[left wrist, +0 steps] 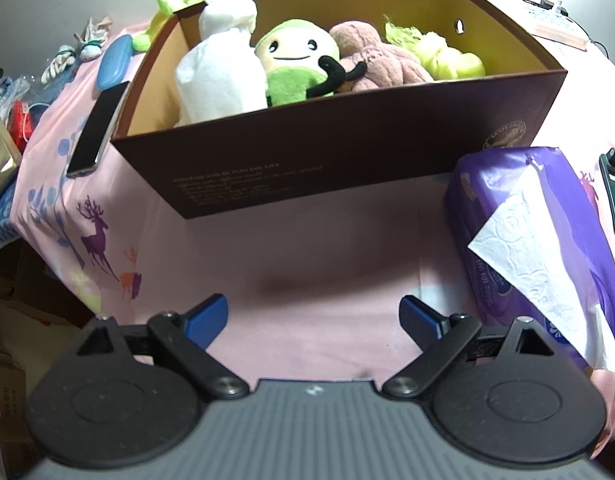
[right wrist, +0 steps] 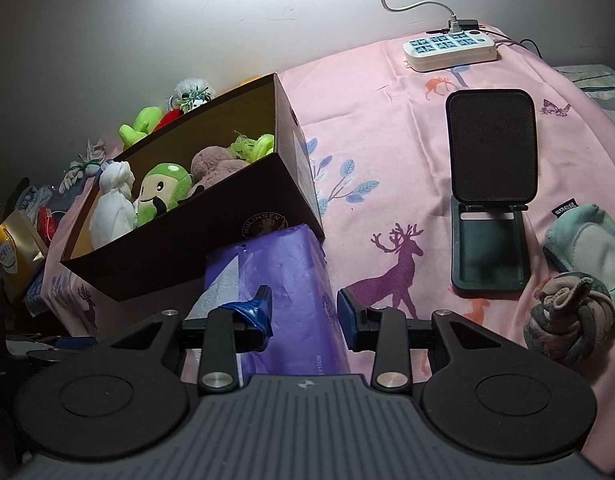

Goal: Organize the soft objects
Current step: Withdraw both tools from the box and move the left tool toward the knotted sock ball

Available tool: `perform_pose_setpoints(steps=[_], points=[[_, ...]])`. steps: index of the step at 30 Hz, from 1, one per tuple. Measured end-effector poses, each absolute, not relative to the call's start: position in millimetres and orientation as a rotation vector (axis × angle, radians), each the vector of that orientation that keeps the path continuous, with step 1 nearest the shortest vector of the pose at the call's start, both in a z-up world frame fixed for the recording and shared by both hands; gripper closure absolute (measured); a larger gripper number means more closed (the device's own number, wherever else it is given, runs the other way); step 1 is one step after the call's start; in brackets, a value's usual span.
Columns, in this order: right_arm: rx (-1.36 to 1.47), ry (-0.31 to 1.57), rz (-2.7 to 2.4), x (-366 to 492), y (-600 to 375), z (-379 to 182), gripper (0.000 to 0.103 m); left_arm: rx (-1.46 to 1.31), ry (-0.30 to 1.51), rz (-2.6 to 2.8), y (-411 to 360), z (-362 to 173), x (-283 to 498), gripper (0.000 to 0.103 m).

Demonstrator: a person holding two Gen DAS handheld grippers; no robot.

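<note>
A: Right gripper status?

B: I am closing its fingers across the purple tissue pack; firm contact unconfirmed. The pack is lying just beside the brown box, probably ready for loading.

A: Left gripper?

B: I am holding it spread, empty, above the pink cloth, facing the box.

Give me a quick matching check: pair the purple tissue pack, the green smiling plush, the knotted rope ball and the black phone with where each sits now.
Things:
1. purple tissue pack
2. green smiling plush
3. knotted rope ball
4. black phone

Places:
A. inside the brown cardboard box
B. on the pink cloth, against the box's side
C. between the right gripper fingers
D. beside the folding stand

Pairs: 1-C, 2-A, 3-D, 4-B
</note>
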State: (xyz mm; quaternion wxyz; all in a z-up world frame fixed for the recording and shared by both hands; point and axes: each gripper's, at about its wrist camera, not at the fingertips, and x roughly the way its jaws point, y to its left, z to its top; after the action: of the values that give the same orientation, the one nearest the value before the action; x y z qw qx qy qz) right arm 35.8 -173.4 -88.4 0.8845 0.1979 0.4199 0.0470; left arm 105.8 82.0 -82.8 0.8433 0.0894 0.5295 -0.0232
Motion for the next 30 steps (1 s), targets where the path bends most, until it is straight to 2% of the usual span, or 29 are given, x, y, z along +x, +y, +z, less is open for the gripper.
perform_pose_setpoints(steps=[30], points=[[0.326, 0.947, 0.42, -1.7, -225.5, -97.3, 0.085, 0.129, 1.153, 0.2, 21.8, -68.8, 32.4, 0.01]])
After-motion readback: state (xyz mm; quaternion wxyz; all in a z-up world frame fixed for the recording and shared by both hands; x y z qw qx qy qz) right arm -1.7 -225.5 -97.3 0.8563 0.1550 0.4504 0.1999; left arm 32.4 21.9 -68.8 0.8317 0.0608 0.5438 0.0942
